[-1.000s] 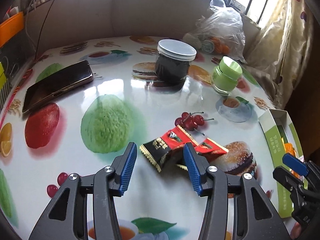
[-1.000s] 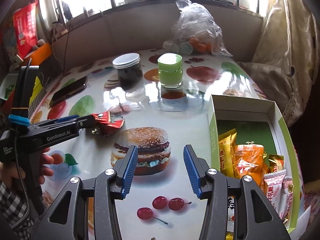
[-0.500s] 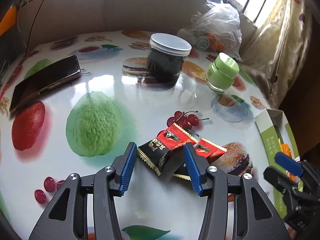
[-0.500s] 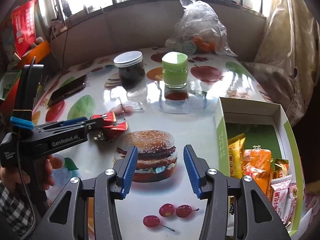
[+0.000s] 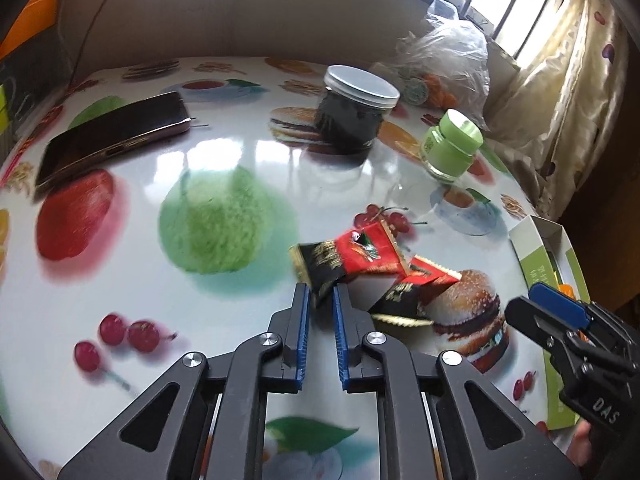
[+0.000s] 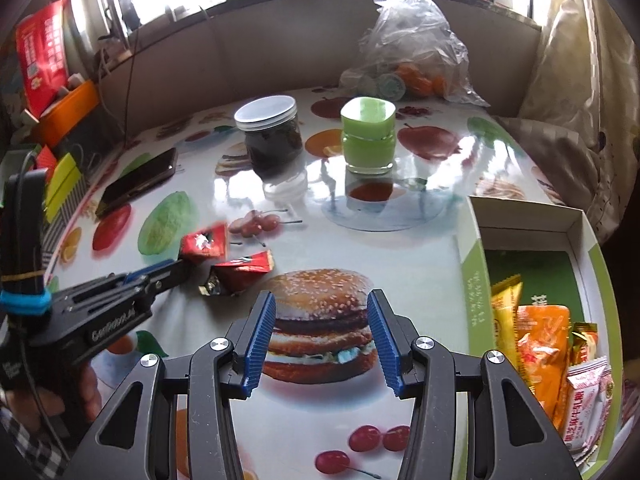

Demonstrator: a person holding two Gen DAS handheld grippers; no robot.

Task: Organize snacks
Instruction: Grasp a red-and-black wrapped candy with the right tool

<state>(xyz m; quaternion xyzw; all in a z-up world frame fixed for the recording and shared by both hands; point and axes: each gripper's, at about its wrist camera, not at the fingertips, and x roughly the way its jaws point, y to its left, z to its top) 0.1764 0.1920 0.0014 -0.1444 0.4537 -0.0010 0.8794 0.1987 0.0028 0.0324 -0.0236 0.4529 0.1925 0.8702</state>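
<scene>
A red-and-black snack packet (image 5: 352, 254) lies on the fruit-print table, and its black end sits between the pads of my left gripper (image 5: 320, 292). The jaws are closing and pinch that end. The right wrist view shows the same packet (image 6: 204, 242) tilted up at the left gripper's tip (image 6: 180, 268). A second red packet (image 5: 416, 284) (image 6: 244, 270) lies just to the right of it, partly under it. My right gripper (image 6: 322, 300) hangs open over the printed burger with nothing between its fingers. A green-and-white box (image 6: 472, 264) at the right holds several packets (image 6: 540, 340).
A dark jar with a white lid (image 5: 352, 120) and a green jar (image 5: 452, 146) stand at the back of the table. A phone (image 5: 116, 136) lies at the left. A plastic bag (image 6: 408, 48) sits by the window. A hand in a checked sleeve (image 6: 24, 432) holds the left gripper.
The left jaws have come together on the black end of the packet, which now tilts up. The right gripper has edged forward over the burger print, still open.
</scene>
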